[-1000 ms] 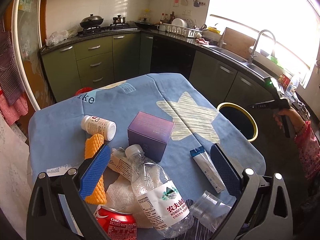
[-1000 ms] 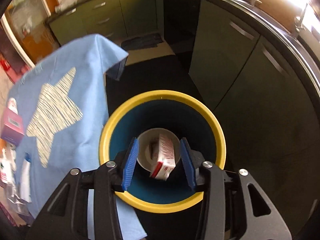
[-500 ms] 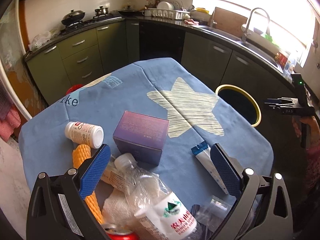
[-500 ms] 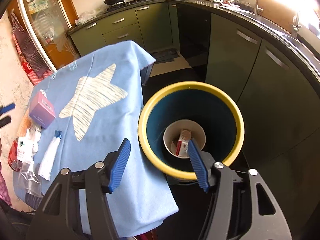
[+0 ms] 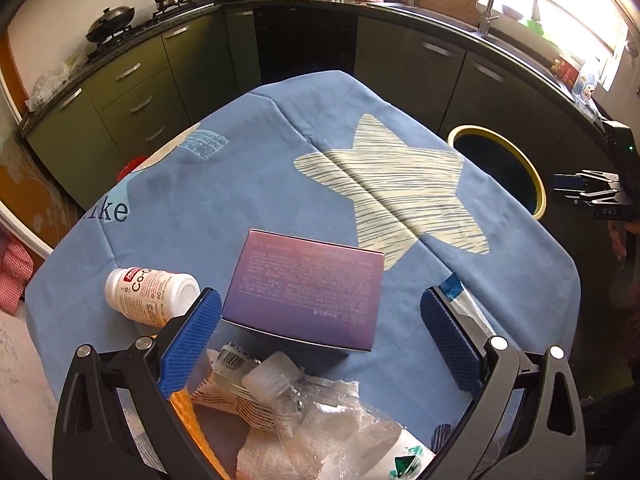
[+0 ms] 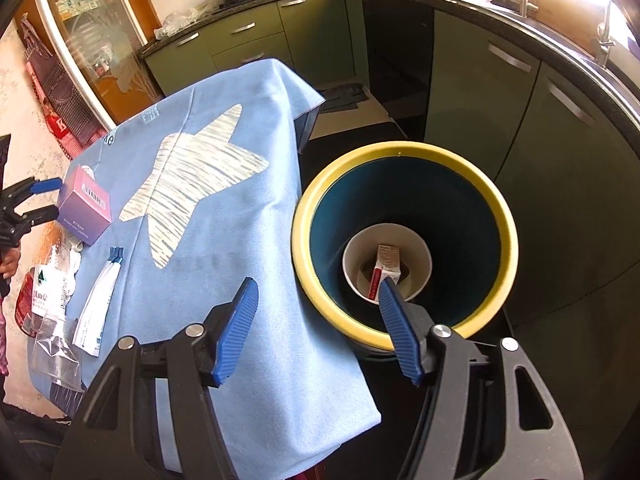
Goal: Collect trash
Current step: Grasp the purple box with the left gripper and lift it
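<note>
- Left wrist view: left gripper (image 5: pixel 320 340) hovers with fingers wide, empty, the purple box (image 5: pixel 306 290) between them at 12 o'clock on the blue-clothed surface (image 5: pixel 224 200).
- Right gripper (image 6: pixel 318 330) fingers wide, empty; bin (image 6: pixel 404 332) at 1 o'clock holds what looks like a small carton (image 6: pixel 385 270).

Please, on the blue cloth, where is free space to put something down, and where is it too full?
Free: the far half of the tablecloth, from the star print back to the far edge, beyond the purple box. Crowded: the near edge, with the white pill bottle, plastic water bottle and white tube.
</note>
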